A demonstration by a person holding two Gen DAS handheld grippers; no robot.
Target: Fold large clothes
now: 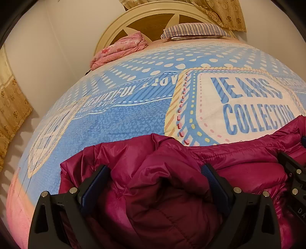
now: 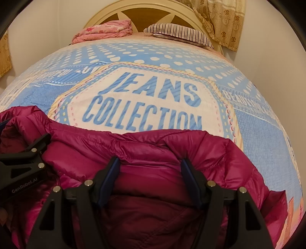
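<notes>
A magenta quilted puffer jacket [image 1: 172, 168] lies bunched on the near part of the bed; it also shows in the right wrist view [image 2: 149, 151]. My left gripper [image 1: 155, 172] is open, its jaws wide apart on either side of a raised fold of the jacket. My right gripper [image 2: 150, 164] is open too, its jaws straddling the jacket's upper edge. The right gripper shows at the right edge of the left wrist view [image 1: 292, 172]. The left gripper shows at the left edge of the right wrist view [image 2: 32, 159].
The bed carries a blue and white "JEANS COLLECTION" cover [image 2: 145, 86]. A folded pink quilt [image 1: 118, 49] and a striped pillow [image 1: 195, 30] lie by the cream headboard [image 1: 153, 11]. Gold curtains [image 1: 11, 107] hang at the left and the upper right.
</notes>
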